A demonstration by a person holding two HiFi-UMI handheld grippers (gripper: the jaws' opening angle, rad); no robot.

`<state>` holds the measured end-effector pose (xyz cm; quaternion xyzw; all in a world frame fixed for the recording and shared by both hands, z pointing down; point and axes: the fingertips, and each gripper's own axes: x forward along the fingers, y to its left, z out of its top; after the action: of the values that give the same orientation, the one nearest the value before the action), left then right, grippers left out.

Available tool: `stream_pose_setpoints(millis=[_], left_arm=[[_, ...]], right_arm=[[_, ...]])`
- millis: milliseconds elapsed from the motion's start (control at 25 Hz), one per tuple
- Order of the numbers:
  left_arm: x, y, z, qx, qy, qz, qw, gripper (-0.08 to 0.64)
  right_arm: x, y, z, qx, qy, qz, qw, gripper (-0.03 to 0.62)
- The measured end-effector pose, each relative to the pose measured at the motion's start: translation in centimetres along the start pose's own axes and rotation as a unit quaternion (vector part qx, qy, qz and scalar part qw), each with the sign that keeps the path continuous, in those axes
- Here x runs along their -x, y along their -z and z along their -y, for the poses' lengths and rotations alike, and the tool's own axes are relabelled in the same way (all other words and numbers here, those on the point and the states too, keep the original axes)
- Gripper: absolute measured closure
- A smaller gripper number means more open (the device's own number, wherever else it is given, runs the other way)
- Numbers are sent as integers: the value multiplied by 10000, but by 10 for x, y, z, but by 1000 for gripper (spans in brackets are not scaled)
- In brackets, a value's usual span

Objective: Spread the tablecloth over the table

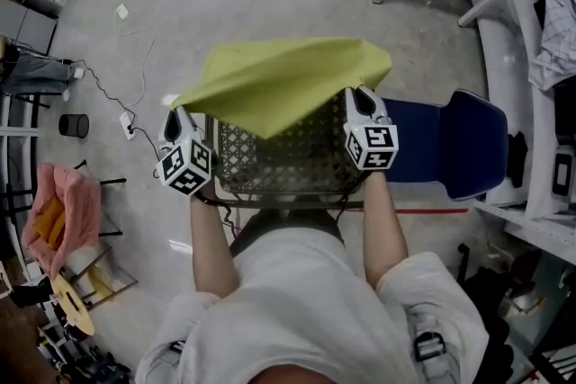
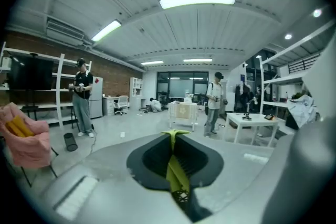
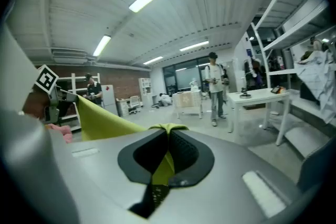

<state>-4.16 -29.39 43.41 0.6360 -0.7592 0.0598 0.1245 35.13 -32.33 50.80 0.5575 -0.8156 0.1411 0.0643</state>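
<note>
**Head view.** My left gripper and my right gripper are raised side by side, well apart, each gripping one end of the near edge of the yellow-green tablecloth. The cloth hangs in the air between them and billows away from me. It sits above the dark lattice-topped table and is not spread on it. A blue chair stands just beside the table, to my right.

**Left gripper view.** The jaws are pressed together on a thin fold of the tablecloth, which runs as a narrow yellow-green strip between the black pads and pokes out at the tips. Beyond lies an open room with a white table and people standing.

**Right gripper view.** The jaws are likewise clamped on a fold of the tablecloth. From the tips the cloth stretches as a taut sheet toward the left of the frame, where the left gripper's marker cube shows.
</note>
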Motion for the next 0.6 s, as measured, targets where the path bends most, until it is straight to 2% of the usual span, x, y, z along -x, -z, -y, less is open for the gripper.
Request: stream_pose_setpoints(millis=[160,280,400,480,600], left_arm=[[26,-9,-61,64,-557,95,9984,534],[31,-3,-76,138,-625,48,9979,534],[19,6,-67,98,-393,-61,9992,534],[4,8,-46,101,-115,-119,9998,534],[-19,10,23,0,587,-165,9981,534]], right_arm=[[-33,-7,-79,26,-805,56,9967,581],[-37,-12,-98,111,-950,125,9953,583],[-25,-24,-67,110,-467,329,9983,583],[-1,-34,-19,7,156,477,9987,583],[66,-44,82,-127,1302,472,9903,582]])
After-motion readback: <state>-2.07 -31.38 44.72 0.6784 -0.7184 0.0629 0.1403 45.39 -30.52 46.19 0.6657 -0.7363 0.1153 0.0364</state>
